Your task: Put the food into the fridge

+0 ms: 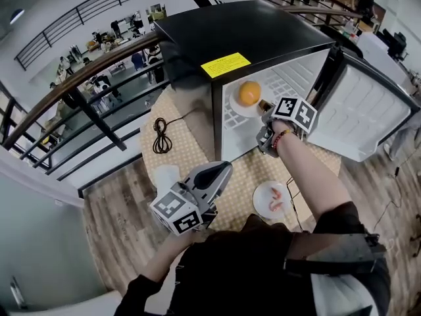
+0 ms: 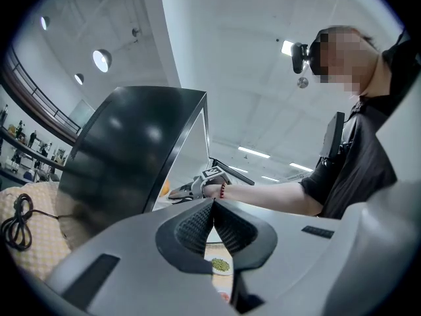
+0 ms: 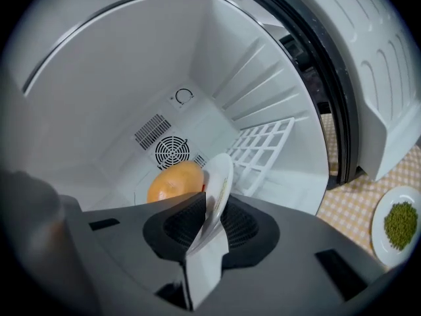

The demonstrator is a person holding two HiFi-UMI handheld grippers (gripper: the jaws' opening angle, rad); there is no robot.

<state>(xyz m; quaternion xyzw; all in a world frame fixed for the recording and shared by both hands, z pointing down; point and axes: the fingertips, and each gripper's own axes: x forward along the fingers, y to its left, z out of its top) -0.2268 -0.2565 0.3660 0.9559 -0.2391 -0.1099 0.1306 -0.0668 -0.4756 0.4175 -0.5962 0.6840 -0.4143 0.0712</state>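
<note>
Fingers (image 3: 176,228) of the right gripper (image 3: 209,209) were opening around the plate (image 3: 218,176) rim inside the fridge (image 3: 131,78). If badly seated, it might tip, rolling the orange (image 3: 172,183) off. The left gripper (image 2: 213,206) was closed and empty.

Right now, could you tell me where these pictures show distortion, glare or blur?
Head view: fisheye bows the railing. Left gripper view: a ceiling lamp flares, and the fridge side mirrors lights. Right gripper view: the plate looks soft, corners dark.
</note>
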